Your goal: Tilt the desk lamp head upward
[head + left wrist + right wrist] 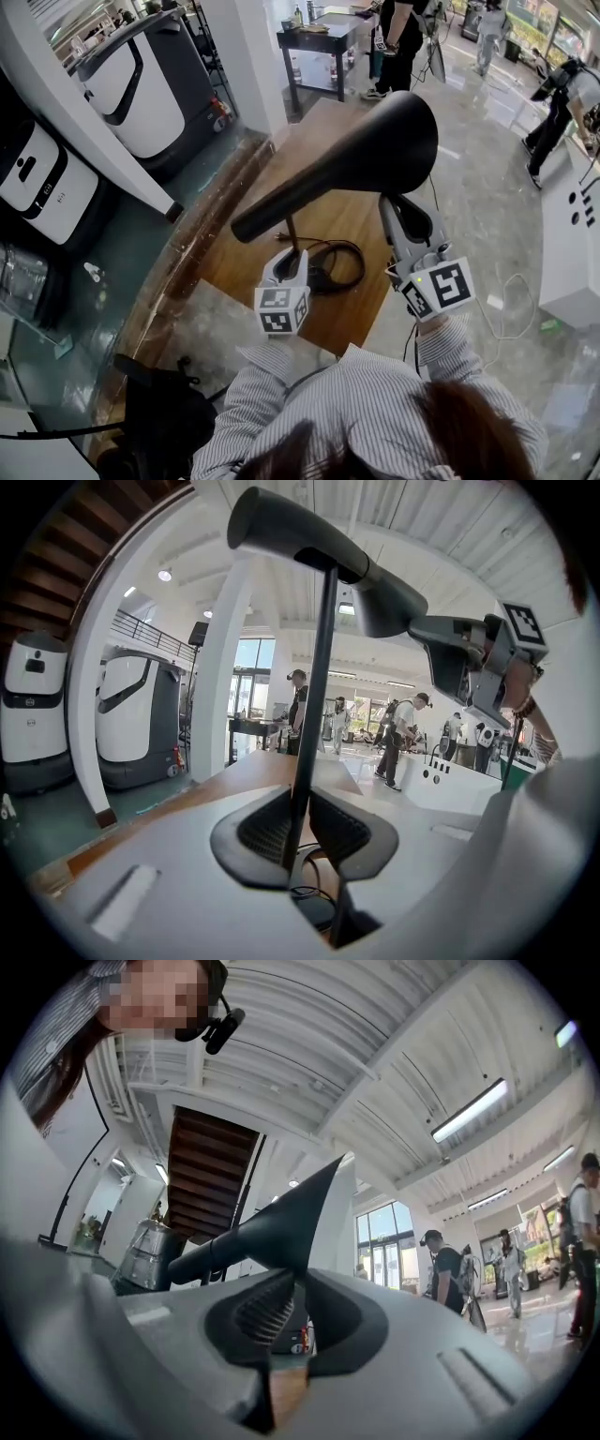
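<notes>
A black desk lamp stands on the wooden table [246, 253], its cone-shaped head [366, 155] tilted with the wide mouth up and to the right. My left gripper [289, 258] is shut on the thin upright stem [292, 234]; in the left gripper view the stem [314, 686] runs up between the pads of the left gripper [302, 832] to the head [309, 541]. My right gripper [398, 211] is shut on the lower rim of the head's mouth. In the right gripper view the head's edge [272, 1232] sits pinched in the right gripper [298, 1302]. The lamp's base [323, 272] lies ringed by its black cord.
White robot machines [141, 89] stand at the left beyond a white pillar. A black bag [159, 412] lies on the floor near my left side. A white counter [572, 244] is at the right, and people [403, 47] stand by a dark table at the back.
</notes>
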`<state>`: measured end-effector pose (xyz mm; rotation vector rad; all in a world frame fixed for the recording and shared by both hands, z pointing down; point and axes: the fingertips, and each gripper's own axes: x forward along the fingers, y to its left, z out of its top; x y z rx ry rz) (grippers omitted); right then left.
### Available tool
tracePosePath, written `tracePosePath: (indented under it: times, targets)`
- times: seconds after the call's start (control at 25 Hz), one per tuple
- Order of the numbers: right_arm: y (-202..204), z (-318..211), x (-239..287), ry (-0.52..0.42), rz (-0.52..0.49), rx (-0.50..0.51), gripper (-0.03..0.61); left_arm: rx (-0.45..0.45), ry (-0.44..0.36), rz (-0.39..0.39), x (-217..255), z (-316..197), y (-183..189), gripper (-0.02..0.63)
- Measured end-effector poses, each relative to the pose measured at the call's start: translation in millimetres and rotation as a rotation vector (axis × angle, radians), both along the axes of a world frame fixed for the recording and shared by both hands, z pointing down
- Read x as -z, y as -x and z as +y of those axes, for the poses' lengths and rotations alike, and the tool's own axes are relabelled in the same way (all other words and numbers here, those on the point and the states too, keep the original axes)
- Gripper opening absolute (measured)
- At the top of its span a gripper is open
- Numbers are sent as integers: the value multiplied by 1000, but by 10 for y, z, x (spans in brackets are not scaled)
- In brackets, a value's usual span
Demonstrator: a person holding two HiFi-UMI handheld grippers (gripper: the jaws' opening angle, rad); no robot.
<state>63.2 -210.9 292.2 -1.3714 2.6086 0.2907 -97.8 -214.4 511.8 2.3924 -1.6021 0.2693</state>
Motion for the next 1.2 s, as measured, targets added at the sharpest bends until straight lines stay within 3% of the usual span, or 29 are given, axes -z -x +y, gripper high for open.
tracePosePath:
  times: [0.84, 1.2]
  targets:
    - [130, 17, 417, -132, 239, -35, 40, 43, -13, -42, -30, -10, 35, 55]
    - [196, 12, 429, -123, 259, -24, 40, 34, -8, -53, -38, -5, 58, 54]
